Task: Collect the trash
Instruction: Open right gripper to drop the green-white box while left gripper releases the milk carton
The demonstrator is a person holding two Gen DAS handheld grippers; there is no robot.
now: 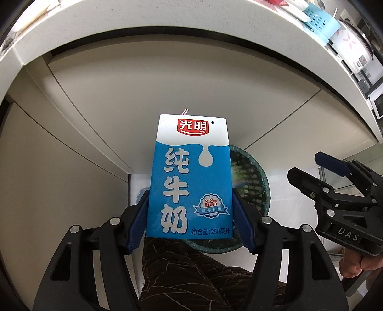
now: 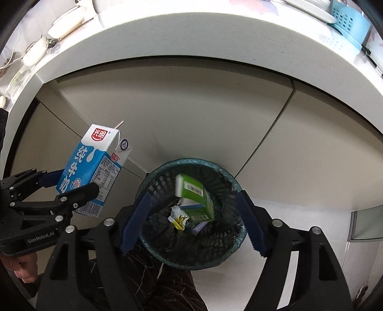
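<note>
Holding the milk carton [image 1: 190, 177] clamped in my left gripper [image 1: 191, 220] beside the wastebasket [image 2: 155, 174], I judge it light, crushable; grip flat sides. Right gripper [image 2: 191, 213] gapes empty above it.

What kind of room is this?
Probably a kitchen. A white countertop with dishes and a blue basket runs above beige cabinet doors, and a lined trash bin stands on the floor.
</note>
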